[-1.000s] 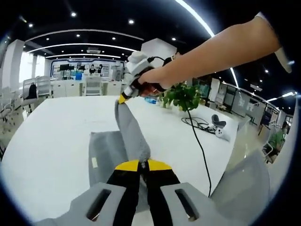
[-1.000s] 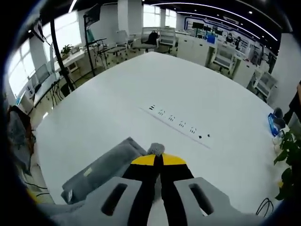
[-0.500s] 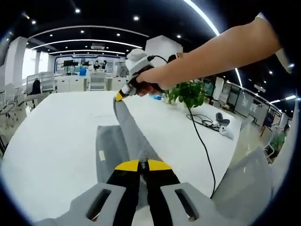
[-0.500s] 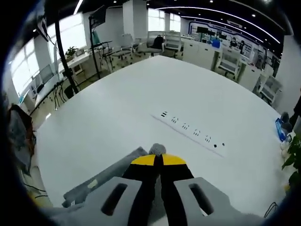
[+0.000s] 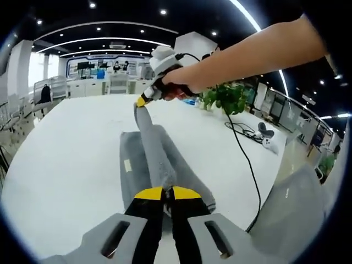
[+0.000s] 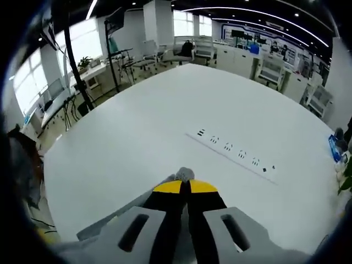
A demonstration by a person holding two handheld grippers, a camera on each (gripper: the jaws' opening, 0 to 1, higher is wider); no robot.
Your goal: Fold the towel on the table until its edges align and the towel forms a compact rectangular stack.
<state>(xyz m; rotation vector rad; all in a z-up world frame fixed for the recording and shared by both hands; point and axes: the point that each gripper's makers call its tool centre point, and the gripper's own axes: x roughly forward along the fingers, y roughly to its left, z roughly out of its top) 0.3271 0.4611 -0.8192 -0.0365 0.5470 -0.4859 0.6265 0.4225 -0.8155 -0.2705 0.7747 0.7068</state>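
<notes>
Left gripper view: the left gripper [image 5: 168,192] has its black-and-yellow jaws together, clamped on a corner of the grey towel [image 5: 157,159]; the cloth enters between the yellow tips at the bottom centre. From there a raised fold of the towel runs up and away as a taut ridge to the right gripper [image 5: 144,100], which is held in a person's hand [image 5: 179,88] with the forearm reaching in from the upper right; its yellow tip pinches the far end of that ridge. The rest of the towel lies flat on the white table [image 5: 66,148] below the ridge, spread to both sides of it; a small pale label [image 5: 127,165] shows on the left part. A black cable [image 5: 245,165] trails across the table on the right, from the right gripper down toward the table edge; a green potted plant [image 5: 225,98] stands on the table beyond the hand.

Right gripper view: the right gripper [image 6: 184,187] shows jaws together, with a small tuft of grey towel [image 6: 184,174] gripped and poking out past the yellow tips; a strip of towel hangs down to the left of the jaws toward the bottom edge. A row of small dark sockets [image 6: 234,151] is set into the white table [image 6: 165,110] ahead; desks and chairs stand in the room beyond.
</notes>
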